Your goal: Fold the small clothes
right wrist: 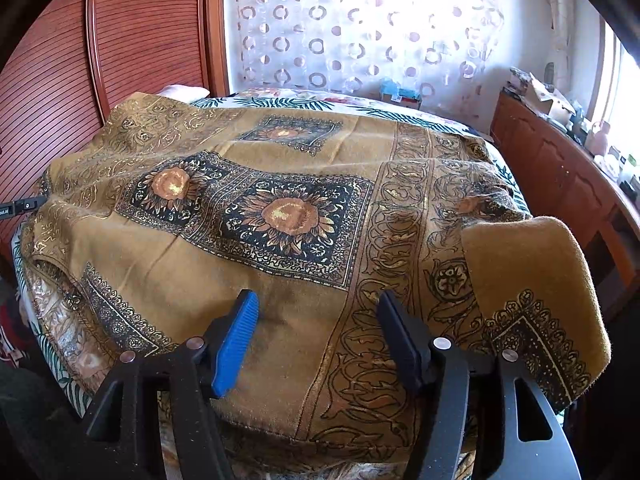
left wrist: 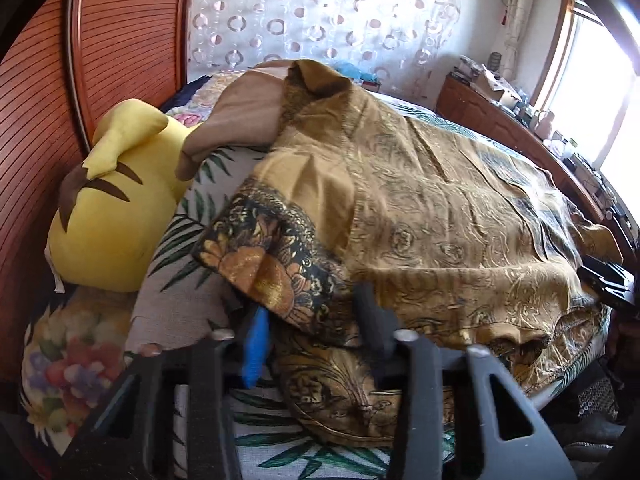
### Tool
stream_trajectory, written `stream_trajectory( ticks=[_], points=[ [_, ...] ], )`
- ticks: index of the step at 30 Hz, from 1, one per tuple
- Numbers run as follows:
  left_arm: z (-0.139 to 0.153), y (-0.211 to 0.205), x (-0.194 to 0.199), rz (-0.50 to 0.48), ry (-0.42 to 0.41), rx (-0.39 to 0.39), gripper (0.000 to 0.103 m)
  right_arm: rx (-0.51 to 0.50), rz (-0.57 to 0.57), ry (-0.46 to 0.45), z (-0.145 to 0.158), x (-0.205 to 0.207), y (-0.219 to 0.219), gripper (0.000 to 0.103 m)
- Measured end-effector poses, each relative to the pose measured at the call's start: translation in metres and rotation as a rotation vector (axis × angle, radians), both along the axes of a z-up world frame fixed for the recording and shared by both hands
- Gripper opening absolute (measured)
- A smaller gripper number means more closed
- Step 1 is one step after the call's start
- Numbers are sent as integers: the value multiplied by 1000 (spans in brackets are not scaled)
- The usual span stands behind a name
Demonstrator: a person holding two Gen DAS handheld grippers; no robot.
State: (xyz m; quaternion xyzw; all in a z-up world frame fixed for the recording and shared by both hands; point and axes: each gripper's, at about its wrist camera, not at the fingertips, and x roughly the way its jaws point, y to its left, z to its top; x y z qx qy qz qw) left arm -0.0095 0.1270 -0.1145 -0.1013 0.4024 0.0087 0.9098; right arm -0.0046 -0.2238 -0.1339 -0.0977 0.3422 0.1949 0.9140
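Observation:
A golden-brown garment [right wrist: 280, 208] printed with sunflowers in black squares lies spread over the bed. Its near right corner [right wrist: 536, 292] is turned over, showing the plain underside. In the left wrist view the same garment [left wrist: 440, 208] has a dark floral end bunched at the near edge. My left gripper [left wrist: 314, 332] is shut on that bunch, with fabric draped over the blue pad [left wrist: 256, 344] and against the black finger [left wrist: 372, 320]. My right gripper [right wrist: 320, 332] stands open just above the garment's near hem, with nothing pinched between its fingers.
A yellow plush toy [left wrist: 116, 208] lies at the bed's left, beside a brown cushion [left wrist: 240, 108]. The leaf-print sheet [left wrist: 188, 220] shows under the garment. A slatted wooden door [right wrist: 80, 60] stands on the left. A cluttered wooden dresser [right wrist: 560, 176] runs along the right.

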Motion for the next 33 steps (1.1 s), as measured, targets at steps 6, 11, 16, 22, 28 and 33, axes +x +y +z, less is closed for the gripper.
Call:
stream_trajectory(
  ticks=[6,11,16,22,28,33],
  points=[
    [18,-7,0,-40,-66,-55,6,2,-1,1,0,0,0,65],
    [73,-38,6,-121,-206,-53,6,26,-8,17,5,3,-7,65],
    [113,-75,28,-224,-295,-38,6,52,-35,46,13,7,-18,67],
    [141,-128,58,-355,-346,-62,6,53,-87,-17,33,-2,-43,66],
    [165,-187,78,-497,-375,-82,6,96,-148,-58,45,-9,-71,66],
    [183,-236,84,-607,-407,-68,6,117,-193,-78,47,-14,-87,67]
  ],
)
